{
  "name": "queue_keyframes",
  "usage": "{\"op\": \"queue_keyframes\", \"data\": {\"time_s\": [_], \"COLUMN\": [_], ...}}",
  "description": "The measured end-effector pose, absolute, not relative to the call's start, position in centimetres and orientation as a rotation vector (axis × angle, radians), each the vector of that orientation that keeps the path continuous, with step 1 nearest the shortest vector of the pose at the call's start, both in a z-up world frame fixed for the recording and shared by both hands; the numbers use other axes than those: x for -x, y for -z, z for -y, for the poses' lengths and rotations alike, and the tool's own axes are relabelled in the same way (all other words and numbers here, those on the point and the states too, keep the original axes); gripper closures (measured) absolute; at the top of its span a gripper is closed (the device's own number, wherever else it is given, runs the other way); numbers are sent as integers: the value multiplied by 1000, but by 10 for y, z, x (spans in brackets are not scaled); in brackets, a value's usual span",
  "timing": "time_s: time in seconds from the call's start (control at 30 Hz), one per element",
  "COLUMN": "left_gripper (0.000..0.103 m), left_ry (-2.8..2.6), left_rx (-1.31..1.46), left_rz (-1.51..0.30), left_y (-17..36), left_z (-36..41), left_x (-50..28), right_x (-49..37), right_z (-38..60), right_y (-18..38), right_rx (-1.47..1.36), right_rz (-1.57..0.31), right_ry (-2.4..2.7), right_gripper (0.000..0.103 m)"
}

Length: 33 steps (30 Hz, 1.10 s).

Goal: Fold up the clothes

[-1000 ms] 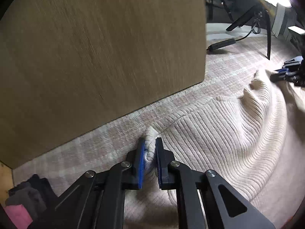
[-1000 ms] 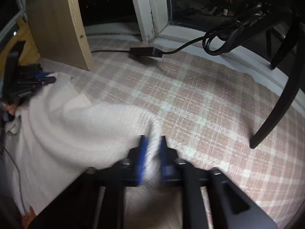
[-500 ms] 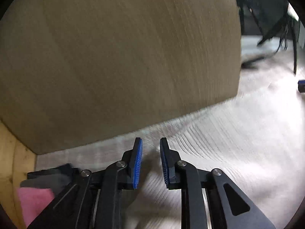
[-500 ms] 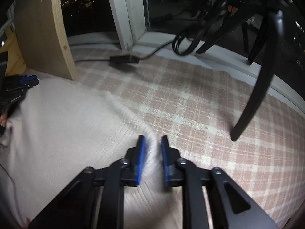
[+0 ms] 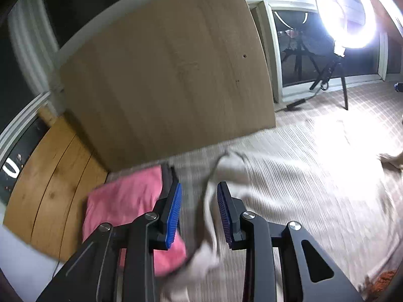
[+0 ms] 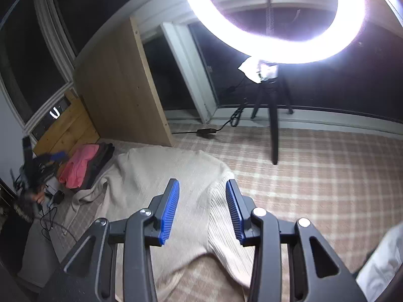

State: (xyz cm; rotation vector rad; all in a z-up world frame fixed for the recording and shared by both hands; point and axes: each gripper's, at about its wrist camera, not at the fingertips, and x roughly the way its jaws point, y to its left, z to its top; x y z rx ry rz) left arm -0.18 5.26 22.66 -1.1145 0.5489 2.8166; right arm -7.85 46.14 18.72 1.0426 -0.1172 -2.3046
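Checked pink-and-cream bedding [image 6: 314, 176] covers the surface in front of you, with a wooden board [image 5: 166, 80] standing upright at its far edge and dark windows behind. A lit ring lamp [image 6: 272, 22] on a black tripod [image 6: 273, 115] glares over the right side. Your cream ribbed sweater [image 6: 161, 176] lies spread flat on the bedding, one ribbed part running toward you between the fingers of your right tongs [image 6: 202, 211]. Those tongs are spread wide and grip nothing; they hang above the cloth. Your left tongs [image 5: 199, 214] are also spread, with a loose edge of the sweater [image 5: 289, 183] in the gap between the blue pads, though not pinched. Just left of the sweater sits a stack of clothes, a pink garment [image 5: 126, 201] on top and darker pieces beneath it, close to the foot of the board. In the right wrist view your left tongs appear blurred at the far left, beside that pink stack [image 6: 78, 166]. A black cable [image 6: 226, 123] trails along the window sill.
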Motion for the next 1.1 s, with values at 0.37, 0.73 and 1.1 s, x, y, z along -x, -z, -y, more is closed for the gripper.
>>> {"op": "queue_keyframes", "data": {"time_s": [0.37, 0.73, 1.1], "left_gripper": [71, 60, 75], "left_ry": [-2783, -2338, -2108], "left_rx": [1011, 1313, 1442], "left_rz": [-523, -393, -397], "left_y": [-277, -135, -62], "left_z": [-24, -12, -53], "left_x": [-100, -172, -189], "right_x": [-34, -190, -206], "right_z": [-456, -321, -300], "right_y": [-190, -57, -22], "right_rx": [-1073, -1461, -1571], "right_rz": [22, -161, -258], "right_ry": [2270, 2128, 2258], "right_gripper": [65, 63, 99]}}
